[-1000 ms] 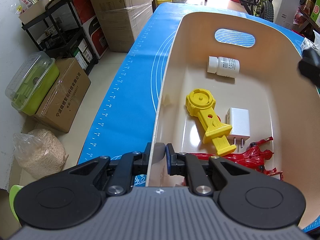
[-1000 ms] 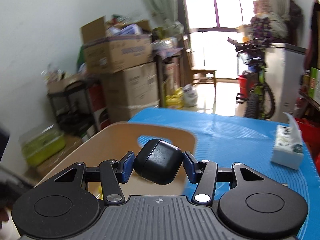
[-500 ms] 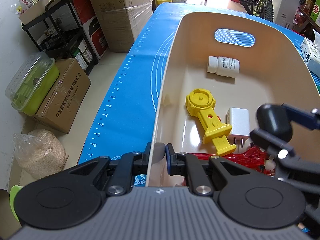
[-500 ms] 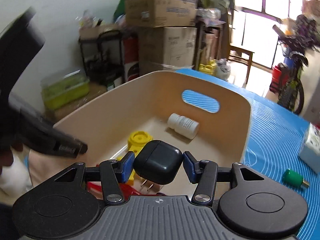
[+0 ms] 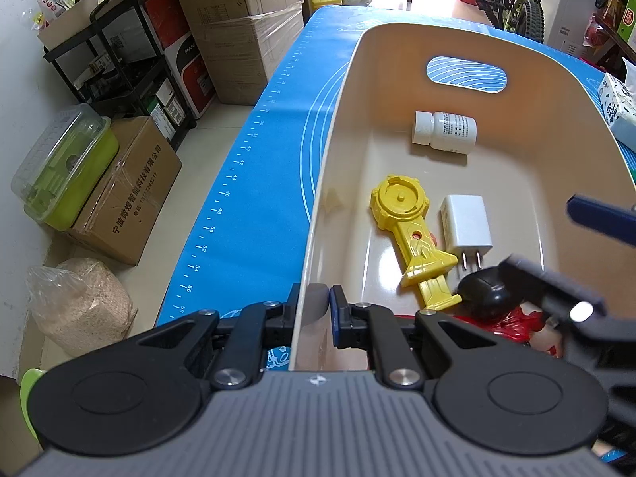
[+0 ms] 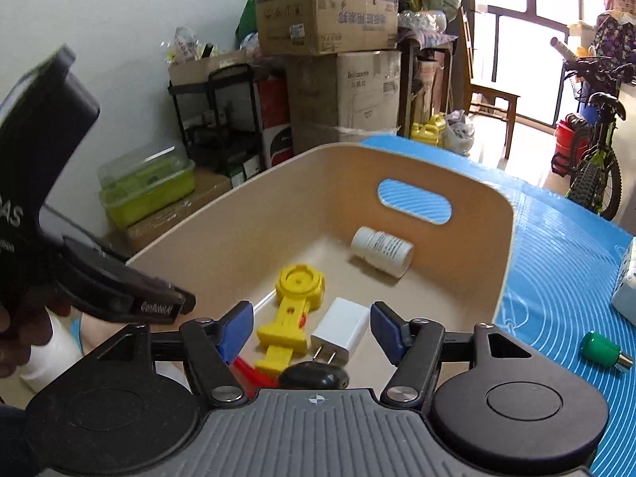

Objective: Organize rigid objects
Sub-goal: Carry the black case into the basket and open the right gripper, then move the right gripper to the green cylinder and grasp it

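Now the right gripper (image 6: 312, 332) hangs over the bin's (image 5: 564, 127) near end, jaws opening and clear of the black case (image 6: 314, 375) lying just below them; left gripper (image 5: 312, 312) pinches the bin's near rim; remaining green piece (image 6: 600, 351) lies outside, right

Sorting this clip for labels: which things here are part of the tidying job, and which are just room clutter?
Job:
- bin, left tongs shut on its rim
- bottle, yellow toy, charger, red toy in it
- black case, below the opening right tongs
- green piece on the mat

Clutter:
- boxes
- bicycle
- tissues
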{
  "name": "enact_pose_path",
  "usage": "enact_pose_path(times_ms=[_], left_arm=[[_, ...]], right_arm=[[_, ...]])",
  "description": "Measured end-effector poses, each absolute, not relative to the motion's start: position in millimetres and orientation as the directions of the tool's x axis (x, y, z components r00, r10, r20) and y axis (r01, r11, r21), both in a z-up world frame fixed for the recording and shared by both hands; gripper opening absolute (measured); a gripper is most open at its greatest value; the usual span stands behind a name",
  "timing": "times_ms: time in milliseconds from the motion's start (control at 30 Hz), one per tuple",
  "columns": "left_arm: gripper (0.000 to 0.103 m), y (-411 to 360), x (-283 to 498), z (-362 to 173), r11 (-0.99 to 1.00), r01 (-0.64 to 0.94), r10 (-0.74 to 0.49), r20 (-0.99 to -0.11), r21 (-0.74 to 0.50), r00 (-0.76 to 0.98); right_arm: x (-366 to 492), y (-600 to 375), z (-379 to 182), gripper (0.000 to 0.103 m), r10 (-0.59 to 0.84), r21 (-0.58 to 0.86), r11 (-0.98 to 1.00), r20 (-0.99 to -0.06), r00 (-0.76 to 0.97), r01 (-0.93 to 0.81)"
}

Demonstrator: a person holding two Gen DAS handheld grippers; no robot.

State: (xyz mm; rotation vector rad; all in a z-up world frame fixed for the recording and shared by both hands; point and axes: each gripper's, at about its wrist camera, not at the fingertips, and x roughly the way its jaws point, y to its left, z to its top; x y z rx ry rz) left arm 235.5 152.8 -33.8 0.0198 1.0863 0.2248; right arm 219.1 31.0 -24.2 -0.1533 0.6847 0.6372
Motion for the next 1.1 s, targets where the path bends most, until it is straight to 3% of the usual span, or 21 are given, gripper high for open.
enact_pose_path(times_ms=[367, 733, 1100], left_arm=[[0.016, 153, 235, -34, 0.977, -0.171, 0.194, -0.874, 0.129, 0.445], [0.016, 153, 235, -35, 0.976, -0.171, 0.198, -0.873, 0.134, 0.445], [0.017, 152, 234, -35, 0.975, -0.171, 0.203, -0.872, 0.14, 0.445]], right_arm=[[250, -27, 3, 0.079, 0.446, 0.164, 0.888, -0.538, 0.716, -0.429], [289, -92, -5, 0.079, 0.285, 0.175, 0.958, -0.534, 0.796, -0.226], [320, -129, -47, 0.079, 0.14, 0.124, 0.989, -0.574, 0.807, -0.083]])
